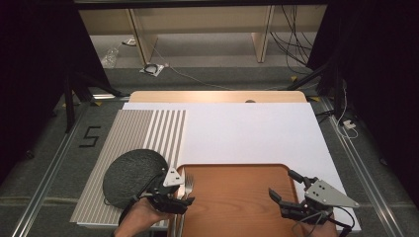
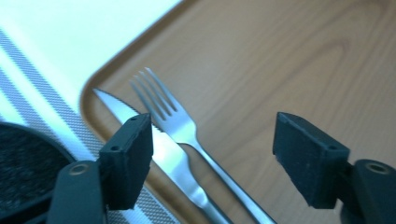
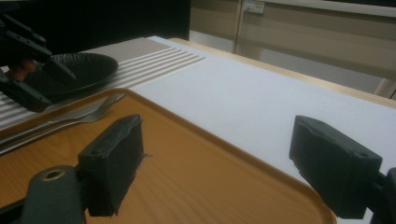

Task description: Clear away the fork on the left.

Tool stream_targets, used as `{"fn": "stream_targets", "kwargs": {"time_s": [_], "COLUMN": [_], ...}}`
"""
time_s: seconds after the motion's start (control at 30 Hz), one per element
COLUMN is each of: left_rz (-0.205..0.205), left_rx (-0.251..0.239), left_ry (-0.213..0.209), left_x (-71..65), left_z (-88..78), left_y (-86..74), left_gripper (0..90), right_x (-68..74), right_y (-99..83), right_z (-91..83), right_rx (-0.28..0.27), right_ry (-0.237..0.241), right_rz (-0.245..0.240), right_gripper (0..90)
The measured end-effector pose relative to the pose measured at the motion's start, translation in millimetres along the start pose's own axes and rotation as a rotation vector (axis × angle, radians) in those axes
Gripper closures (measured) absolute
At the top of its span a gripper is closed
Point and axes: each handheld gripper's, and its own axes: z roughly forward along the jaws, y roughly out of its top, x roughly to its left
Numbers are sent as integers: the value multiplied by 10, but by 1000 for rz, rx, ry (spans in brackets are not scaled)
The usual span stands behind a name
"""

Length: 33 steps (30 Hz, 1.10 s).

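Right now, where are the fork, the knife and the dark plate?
fork (image 2: pixel 180 123): left gripper view, on the neck below the tines.
knife (image 2: pixel 170 161): left gripper view, mid blade.
plate (image 1: pixel 131 173): high view, centre of its dark face.

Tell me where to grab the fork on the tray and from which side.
Grip the fork at its slim handle, below the tines, probably coming straight down with the open left gripper. It lies flat on the tray, and the knife beside it crowds one side, so aim narrowly.
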Motion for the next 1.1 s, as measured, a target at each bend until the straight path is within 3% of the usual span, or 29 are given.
{"fn": "stream_targets", "kwargs": {"time_s": [0.47, 0.83, 1.1], "left_rz": [-130, -221, -267], "left_rx": [-107, -158, -159], "left_ry": [53, 90, 118], "left_x": [182, 294, 365], "left_z": [-180, -294, -328], "left_y": [-77, -196, -292], "left_gripper": [214, 194, 192], "right_x": [-5, -17, -25], "right_y": [-6, -13, -20], "right_z": [-12, -29, -19], "right_rx": [-4, -7, -10], "right_ry": [-1, -7, -5], "right_rz": [7, 18, 19], "right_gripper": [184, 182, 182]}}
